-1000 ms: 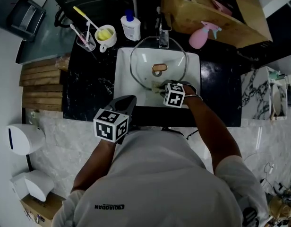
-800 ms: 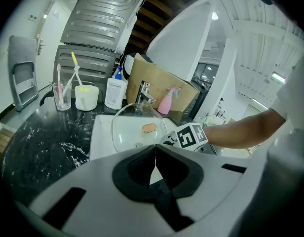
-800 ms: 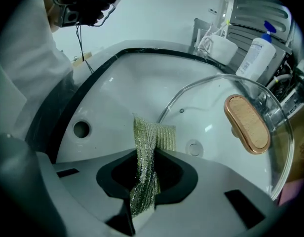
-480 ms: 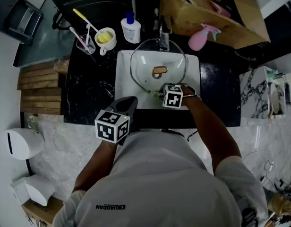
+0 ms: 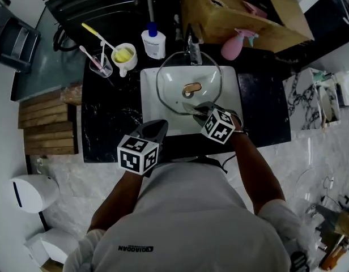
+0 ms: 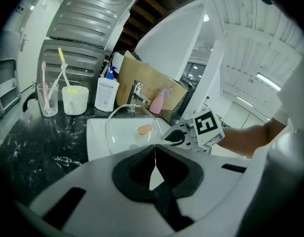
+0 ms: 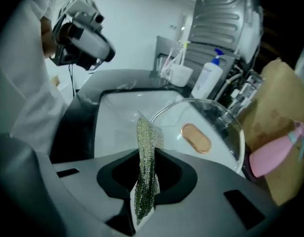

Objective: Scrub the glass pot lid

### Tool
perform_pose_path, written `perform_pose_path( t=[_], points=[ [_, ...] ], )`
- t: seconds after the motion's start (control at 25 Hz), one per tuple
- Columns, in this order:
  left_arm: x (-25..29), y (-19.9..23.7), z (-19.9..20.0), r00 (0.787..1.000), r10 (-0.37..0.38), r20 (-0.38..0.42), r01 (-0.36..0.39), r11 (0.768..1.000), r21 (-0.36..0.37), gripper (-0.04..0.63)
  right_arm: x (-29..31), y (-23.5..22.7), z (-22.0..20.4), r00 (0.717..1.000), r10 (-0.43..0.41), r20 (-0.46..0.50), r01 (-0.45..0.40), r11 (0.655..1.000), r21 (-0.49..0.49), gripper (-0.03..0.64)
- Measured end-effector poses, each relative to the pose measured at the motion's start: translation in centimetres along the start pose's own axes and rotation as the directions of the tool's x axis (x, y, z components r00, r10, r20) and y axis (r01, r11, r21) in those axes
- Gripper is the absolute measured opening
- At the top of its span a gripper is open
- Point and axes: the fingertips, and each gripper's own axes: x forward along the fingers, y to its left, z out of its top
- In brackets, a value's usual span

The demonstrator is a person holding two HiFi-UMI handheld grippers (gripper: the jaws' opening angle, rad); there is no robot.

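The glass pot lid (image 5: 175,81) is seen inside the sink (image 5: 150,105), leaned toward the sink's back wall. It is round and transparent, with a thin rim, and an oval copper-coloured knob (image 5: 191,88) is fixed at its middle.

A strip of scrubbing mesh (image 7: 144,167), greenish and glittering, with a coarse knitted texture, is gripped between the closed jaws of the right gripper (image 5: 201,111). This gripper is held over the front part of the sink, and the mesh is brought to the near rim of the lid; whether it touches the glass cannot be told.

The left gripper (image 6: 154,154) is kept at the front edge of the sink, on its left side. Its jaws are pressed together and nothing is held between them.

The sink is a white, glossy, rectangular basin, set into a black countertop (image 5: 109,109) veined with white. Behind the sink a chrome tap (image 5: 192,45) is mounted. Behind its left corner a white pump bottle (image 5: 153,42), a white mug (image 5: 124,56) and a clear tumbler (image 5: 101,66) with toothbrushes are placed. Behind its right corner a pink spray bottle (image 5: 233,46) stands before a brown cardboard box (image 5: 231,10).
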Motion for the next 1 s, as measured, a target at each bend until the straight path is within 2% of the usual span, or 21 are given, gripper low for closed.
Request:
perform_pose_path(
  t=[0.08,0.16,0.24,0.32,0.4,0.48,0.56,0.6,0.64,0.72,0.88,1.0],
  points=[
    [-0.2,0.2,-0.2,1.0,-0.026,-0.013,0.026,0.999,0.021,0.015,-2.1,-0.4,1.7,0.991,-0.102,0.086,0.091,0.989,0.12,0.089],
    [-0.3,0.1,-0.6,0.998,-0.055,-0.032,0.056,0.997,0.044,0.015,-4.0,0.0,3.2,0.969,-0.182,0.164,0.14,0.961,0.24,0.089],
    [-0.2,-0.4,-1.1,0.995,-0.09,-0.052,0.094,0.993,0.065,0.015,-5.9,0.9,4.0,0.94,-0.258,0.223,0.172,0.923,0.343,0.089],
    [0.0,-1.2,-1.3,0.99,-0.128,-0.062,0.133,0.988,0.082,0.015,-7.8,1.4,4.4,0.9,-0.334,0.282,0.181,0.872,0.454,0.091],
    [-0.1,-1.9,-1.4,0.985,-0.157,-0.067,0.163,0.982,0.099,0.015,-9.8,1.8,4.6,0.841,-0.387,0.379,0.1,0.799,0.592,0.091],
    [-0.3,-2.6,-1.4,0.982,-0.175,-0.067,0.182,0.976,0.119,0.015,-11.9,1.8,4.9,0.75,-0.448,0.486,-0.045,0.699,0.714,0.091],
    [-0.2,-3.2,-1.3,0.982,-0.18,-0.062,0.187,0.974,0.129,0.015,-14.0,1.3,4.5,0.661,-0.521,0.54,-0.166,0.6,0.783,0.091],
    [-0.1,-3.4,-1.3,0.982,-0.179,-0.058,0.185,0.975,0.126,0.015,-14.7,1.1,4.3,0.635,-0.541,0.551,-0.208,0.567,0.797,0.091],
    [-0.1,-3.7,-1.3,0.983,-0.176,-0.053,0.182,0.976,0.119,0.015,-15.2,1.0,4.2,0.623,-0.546,0.561,-0.241,0.548,0.801,0.091],
    [-0.4,-4.4,-1.3,0.985,-0.167,-0.039,0.17,0.98,0.104,0.015,-15.7,1.5,4.3,0.625,-0.526,0.576,-0.276,0.542,0.794,0.091],
    [-1.3,-6.5,-1.2,0.993,-0.121,0.015,0.119,0.989,0.093,0.015,-16.7,3.5,3.9,0.675,-0.477,0.563,-0.209,0.609,0.765,0.087],
    [-1.5,-9.1,-1.2,0.994,-0.089,0.063,0.084,0.994,0.071,0.015,-18.5,4.7,2.6,0.688,-0.455,0.565,-0.186,0.643,0.743,0.084]
  ],
)
